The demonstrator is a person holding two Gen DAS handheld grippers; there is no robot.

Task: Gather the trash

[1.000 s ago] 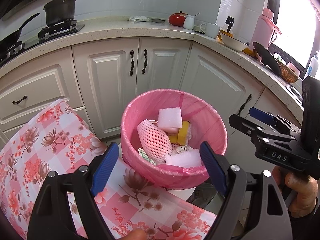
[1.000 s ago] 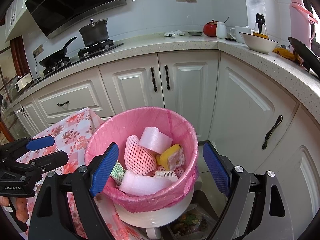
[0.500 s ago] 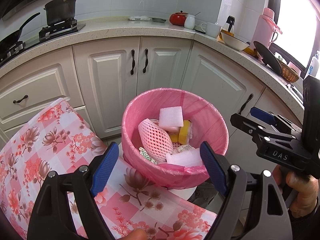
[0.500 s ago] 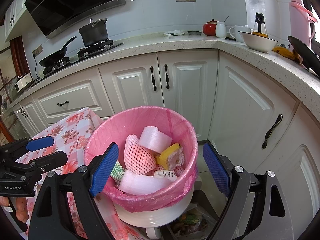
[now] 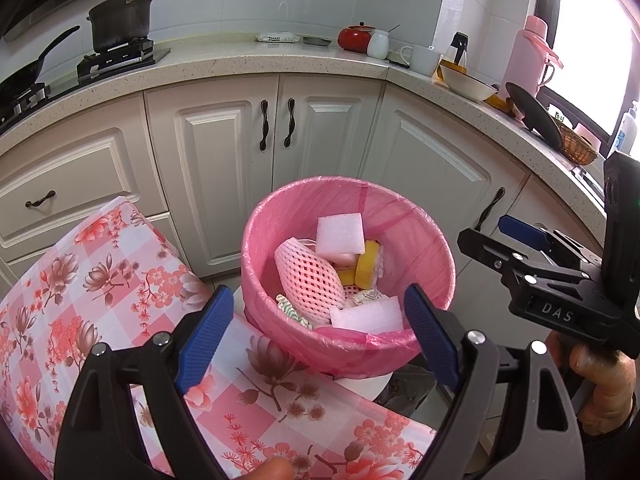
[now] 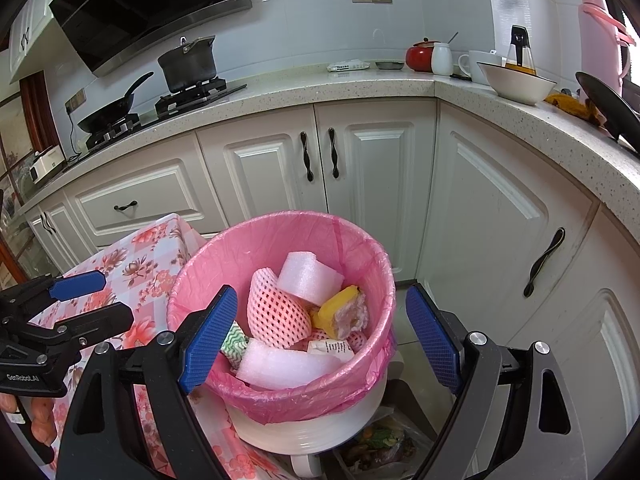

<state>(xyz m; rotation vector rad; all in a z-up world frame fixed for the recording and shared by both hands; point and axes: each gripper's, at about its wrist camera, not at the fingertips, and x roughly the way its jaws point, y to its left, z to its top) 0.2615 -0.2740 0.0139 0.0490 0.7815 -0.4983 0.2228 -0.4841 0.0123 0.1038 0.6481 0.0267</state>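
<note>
Left of the left claw (image 5: 316, 304): a pink flowered tablecloth (image 5: 80, 280), running under its left finger. Left claw spread wide, having just opened a little further, with nothing pinched between the blue pads.

Straight ahead of and below that claw, framed between its two fingers: a bin (image 5: 256, 264) lined with a pink bag and holding the trash. Inside, left to right: a green-and-white wrapper (image 5: 292, 312), a pink foam net (image 5: 308, 276), a square white foam block (image 5: 340, 234) leaning at the far side, a long foam slab (image 5: 366, 314) nearest the claw, a yellow sponge (image 5: 366, 266). Beside the slab, a scrap of printed paper (image 6: 330, 350), lettering too small to read.

Right of the left claw: the right claw (image 6: 320, 300), likewise spread wide and empty, aimed down at the same bin, gripped by a hand (image 5: 600, 376). Stamped on its body in pale letters: "DAS". On the left claw's body, in the right camera: "GenRobot.AI".

Beyond both claws: white cupboards (image 5: 224, 168) under a speckled counter (image 5: 240, 64); far left on it a black pot (image 5: 118, 24), far right a pink flask (image 5: 528, 56).
</note>
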